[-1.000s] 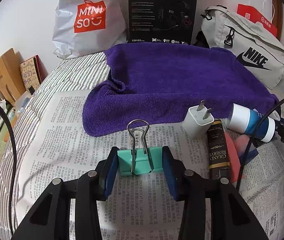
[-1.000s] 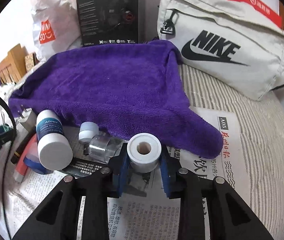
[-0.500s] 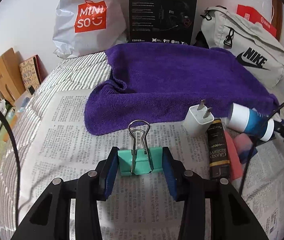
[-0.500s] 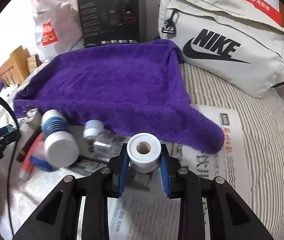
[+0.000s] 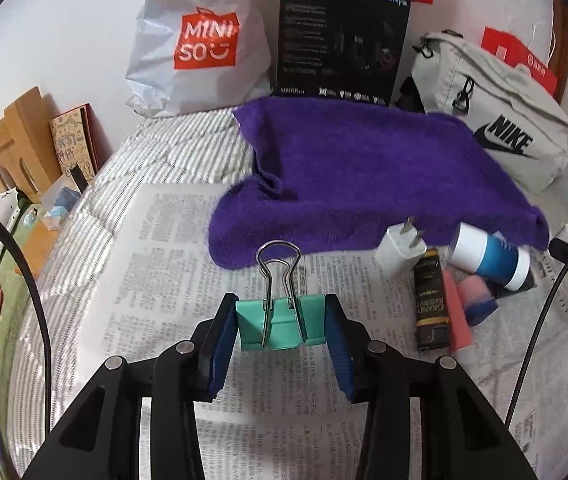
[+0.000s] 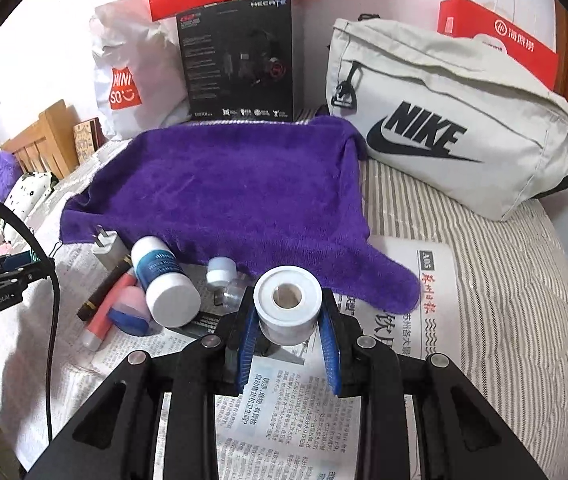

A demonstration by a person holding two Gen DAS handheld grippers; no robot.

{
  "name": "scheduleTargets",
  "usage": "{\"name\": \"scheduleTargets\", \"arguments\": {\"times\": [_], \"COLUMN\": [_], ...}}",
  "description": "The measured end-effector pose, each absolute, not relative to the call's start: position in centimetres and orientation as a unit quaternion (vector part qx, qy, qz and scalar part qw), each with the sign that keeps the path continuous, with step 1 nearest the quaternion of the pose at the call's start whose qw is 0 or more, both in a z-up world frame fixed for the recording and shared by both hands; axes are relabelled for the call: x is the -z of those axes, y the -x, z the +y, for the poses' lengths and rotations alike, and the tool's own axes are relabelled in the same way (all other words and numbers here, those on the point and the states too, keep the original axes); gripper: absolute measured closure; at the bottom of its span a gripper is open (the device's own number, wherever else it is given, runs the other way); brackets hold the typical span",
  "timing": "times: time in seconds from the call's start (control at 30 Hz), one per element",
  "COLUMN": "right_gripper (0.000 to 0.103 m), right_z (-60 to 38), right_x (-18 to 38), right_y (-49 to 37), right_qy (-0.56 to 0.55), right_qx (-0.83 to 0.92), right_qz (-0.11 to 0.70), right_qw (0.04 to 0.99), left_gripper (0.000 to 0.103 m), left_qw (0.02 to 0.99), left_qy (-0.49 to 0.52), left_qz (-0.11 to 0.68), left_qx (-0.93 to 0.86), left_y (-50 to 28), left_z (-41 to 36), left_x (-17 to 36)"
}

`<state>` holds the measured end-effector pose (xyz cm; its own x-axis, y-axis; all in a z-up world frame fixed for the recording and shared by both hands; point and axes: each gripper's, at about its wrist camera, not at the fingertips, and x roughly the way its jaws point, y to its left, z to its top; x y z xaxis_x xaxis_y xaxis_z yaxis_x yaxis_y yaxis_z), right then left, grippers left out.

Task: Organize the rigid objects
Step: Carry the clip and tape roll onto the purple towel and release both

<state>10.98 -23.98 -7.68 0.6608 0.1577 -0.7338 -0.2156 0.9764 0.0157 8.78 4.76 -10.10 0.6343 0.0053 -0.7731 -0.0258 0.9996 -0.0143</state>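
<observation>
Left wrist view: the left gripper (image 5: 279, 326) clamps a teal metal binder clip (image 5: 275, 322) with wire handles above printed newspaper (image 5: 155, 272), near a fuzzy purple towel (image 5: 364, 176).

Right wrist view: the right gripper (image 6: 288, 330) pinches a white cylindrical tape roll (image 6: 287, 304), hollow core showing, over the newspaper.

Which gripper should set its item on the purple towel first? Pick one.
Right, probably. The right gripper holds the white roll just short of the purple towel; the left gripper with its green clip looks farther back.
</observation>
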Motion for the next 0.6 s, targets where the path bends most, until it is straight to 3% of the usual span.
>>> {"name": "scheduleTargets", "arguments": {"times": [0.6], "right_gripper": [0.074], "right_z": [-23.1], "right_x": [3.2], "right_y": [-16.4], "right_qy": [0.031], "right_qx": [-0.117], "right_qz": [0.379], "right_qw": [0.917], "left_gripper": [0.063], "left_qw": [0.913], "left_qy": [-0.004], "left_qz": [0.407], "left_qx": [0.025], "left_y": [-13.8], "left_z": [3.4], "left_x": [4.5]}}
